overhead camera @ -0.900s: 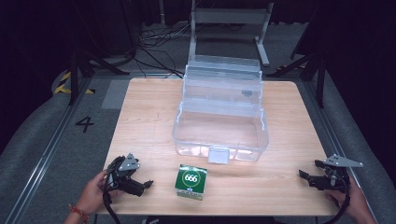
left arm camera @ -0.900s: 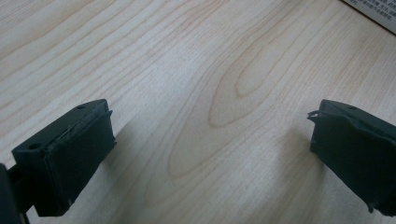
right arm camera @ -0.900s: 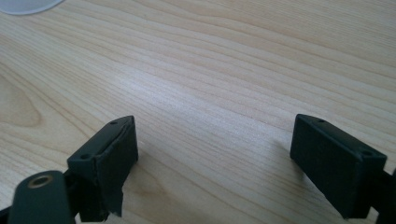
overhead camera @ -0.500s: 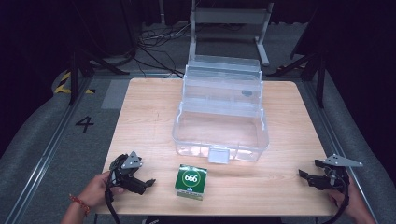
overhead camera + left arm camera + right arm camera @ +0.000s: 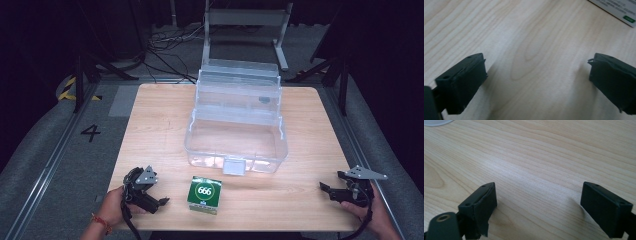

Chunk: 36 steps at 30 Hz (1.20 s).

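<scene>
A green box (image 5: 204,194) marked 666 lies near the table's front edge, ahead of an open clear plastic case (image 5: 236,134). My left gripper (image 5: 161,203) rests low at the front left, pointing toward the box, a short gap away. In the left gripper view its jaws stand wide apart over bare wood (image 5: 536,62), and a corner of the box (image 5: 619,11) shows at the top right. My right gripper (image 5: 326,189) sits at the front right, open, with only tabletop (image 5: 539,195) between its jaws.
The wooden table (image 5: 150,130) has dark floor around it, and a grey stand (image 5: 245,20) rises behind the case. The case's tiered trays fold back toward the far edge. A person's hands hold both grippers at the bottom of the high view.
My left gripper has shifted a little to the right, toward the green box. The right gripper has stayed where it was.
</scene>
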Tool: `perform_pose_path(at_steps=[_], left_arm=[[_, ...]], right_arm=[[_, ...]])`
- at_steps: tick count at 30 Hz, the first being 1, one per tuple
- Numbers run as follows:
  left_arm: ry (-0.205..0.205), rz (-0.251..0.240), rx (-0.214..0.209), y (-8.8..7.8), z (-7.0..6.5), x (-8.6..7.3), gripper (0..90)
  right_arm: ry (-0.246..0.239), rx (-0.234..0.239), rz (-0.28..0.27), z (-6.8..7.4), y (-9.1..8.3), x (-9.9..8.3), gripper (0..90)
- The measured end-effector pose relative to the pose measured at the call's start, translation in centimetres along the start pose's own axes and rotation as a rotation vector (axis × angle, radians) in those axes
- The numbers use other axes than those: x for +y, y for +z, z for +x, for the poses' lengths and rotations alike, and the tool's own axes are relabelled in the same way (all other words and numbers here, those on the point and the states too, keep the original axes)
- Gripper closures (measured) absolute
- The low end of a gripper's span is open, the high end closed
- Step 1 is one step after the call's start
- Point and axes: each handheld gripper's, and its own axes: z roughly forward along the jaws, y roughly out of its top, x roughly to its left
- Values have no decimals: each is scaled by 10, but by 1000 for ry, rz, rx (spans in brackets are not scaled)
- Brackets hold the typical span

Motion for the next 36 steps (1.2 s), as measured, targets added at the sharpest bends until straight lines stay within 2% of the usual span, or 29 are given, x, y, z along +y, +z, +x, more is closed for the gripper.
perform_pose_path(at_steps=[1, 2, 5, 10, 13, 15, 18, 19, 21, 24, 26, 28, 31, 32, 33, 34, 36], left_arm=[[0, 0, 0, 0, 0, 0, 56], [17, 10, -11, -1, -6, 1, 71], [18, 17, -12, -1, -12, 3, 106], [24, 43, -41, -3, -25, 7, 139], [24, 29, -49, -7, -33, 9, 138], [43, 9, -45, -10, -39, 11, 130], [56, -38, -87, -15, -47, 14, 131], [70, -38, -94, -15, -50, 15, 131], [93, -28, -84, -12, -56, 19, 140], [109, -24, -105, -8, -61, 26, 153], [117, -13, -98, -4, -65, 33, 157], [129, -6, -92, -2, -66, 36, 157], [144, 12, -97, 3, -69, 40, 158], [128, 16, -100, 6, -68, 41, 158], [128, 16, -100, 6, -68, 41, 158], [129, 19, -100, 8, -68, 44, 157], [148, 30, -89, 11, -70, 47, 157]], right_arm=[[0, 0, 0, 0, 0, 0, 141], [3, 1, 1, 0, 0, 1, 154], [7, -2, 5, 2, 0, 2, 169], [-7, 47, -3, 11, -3, 6, 203], [-24, 69, -16, 19, -6, 11, 217], [-48, 95, -14, 26, -7, 14, 228], [-92, 131, 2, 38, -7, 18, 262], [-106, 138, 4, 42, -7, 19, 276], [-122, 161, -4, 49, -8, 23, 345], [-145, 184, -4, 59, -9, 27, 408], [-172, 202, -16, 70, -10, 31, 457], [-174, 215, -21, 75, -11, 33, 474], [-214, 241, -35, 91, -12, 39, 489], [-226, 257, -33, 100, -11, 42, 488], [-226, 257, -33, 100, -11, 42, 488], [-255, 275, -34, 113, -9, 45, 471], [-260, 286, -33, 117, -8, 46, 469]])
